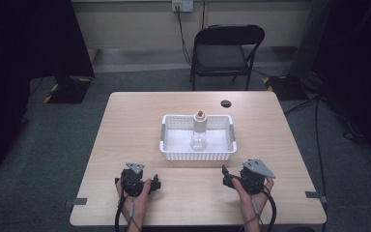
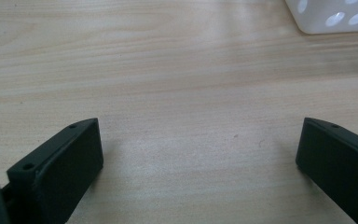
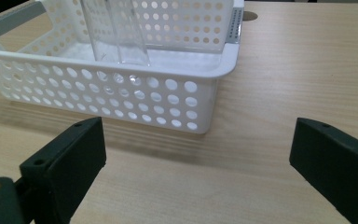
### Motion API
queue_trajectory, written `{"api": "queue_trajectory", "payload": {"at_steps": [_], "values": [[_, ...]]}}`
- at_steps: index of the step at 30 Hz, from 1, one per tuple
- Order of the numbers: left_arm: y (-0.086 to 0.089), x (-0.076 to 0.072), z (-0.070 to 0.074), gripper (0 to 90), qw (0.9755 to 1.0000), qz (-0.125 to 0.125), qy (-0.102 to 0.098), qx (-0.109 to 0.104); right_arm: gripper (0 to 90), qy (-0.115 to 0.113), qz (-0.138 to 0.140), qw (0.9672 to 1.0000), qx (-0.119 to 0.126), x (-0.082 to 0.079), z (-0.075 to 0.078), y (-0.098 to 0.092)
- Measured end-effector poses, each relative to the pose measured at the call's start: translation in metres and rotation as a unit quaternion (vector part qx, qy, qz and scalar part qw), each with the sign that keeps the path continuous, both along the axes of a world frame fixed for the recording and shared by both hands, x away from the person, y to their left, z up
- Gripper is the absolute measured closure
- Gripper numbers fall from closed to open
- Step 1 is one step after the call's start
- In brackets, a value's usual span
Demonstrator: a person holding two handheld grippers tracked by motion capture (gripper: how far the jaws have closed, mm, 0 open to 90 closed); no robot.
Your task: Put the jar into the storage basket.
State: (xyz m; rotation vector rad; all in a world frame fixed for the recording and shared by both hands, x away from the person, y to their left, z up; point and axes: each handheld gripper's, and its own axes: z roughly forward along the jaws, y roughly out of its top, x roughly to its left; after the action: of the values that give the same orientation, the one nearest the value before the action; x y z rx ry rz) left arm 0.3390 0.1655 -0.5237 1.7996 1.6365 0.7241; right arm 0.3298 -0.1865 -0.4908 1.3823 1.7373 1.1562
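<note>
A clear glass bottle (image 1: 199, 131) with a white neck and a cork stopper stands upright in a white perforated basket (image 1: 174, 151) at the table's middle. In the right gripper view the bottle (image 3: 116, 32) rises behind the basket's near wall (image 3: 121, 95). My left gripper (image 1: 155, 183) rests on the wood near the front edge, left of the basket, jaws wide apart and empty. My right gripper (image 1: 226, 176) sits at the front right, just below the basket's corner, also open and empty. A corner of the basket (image 2: 335, 16) shows in the left gripper view.
A light wooden table (image 1: 125, 125) has a dark round hole (image 1: 226, 103) behind the basket. A black folding chair (image 1: 224, 50) stands beyond the far edge. Cables run across the grey floor at the right.
</note>
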Motion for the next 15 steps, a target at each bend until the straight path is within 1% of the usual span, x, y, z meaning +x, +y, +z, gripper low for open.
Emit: {"api": "queue_trajectory", "payload": {"at_steps": [2,5,8,15], "values": [[0.0,0.0,0.0,0.0,1.0,0.0,0.0,0.0,2.5,0.002,-0.001,1.0,-0.005,-0.002,-0.002,0.001],[0.0,0.0,0.0,0.0,1.0,0.0,0.0,0.0,2.6,0.01,-0.003,0.9997,-0.02,-0.004,-0.005,0.004],[0.0,0.0,0.0,0.0,1.0,0.0,0.0,0.0,2.6,0.017,0.002,0.9993,-0.033,-0.006,-0.009,0.007],[0.0,0.0,0.0,0.0,1.0,0.0,0.0,0.0,2.7,0.031,0.001,0.9988,-0.038,-0.008,-0.017,0.006]]}}
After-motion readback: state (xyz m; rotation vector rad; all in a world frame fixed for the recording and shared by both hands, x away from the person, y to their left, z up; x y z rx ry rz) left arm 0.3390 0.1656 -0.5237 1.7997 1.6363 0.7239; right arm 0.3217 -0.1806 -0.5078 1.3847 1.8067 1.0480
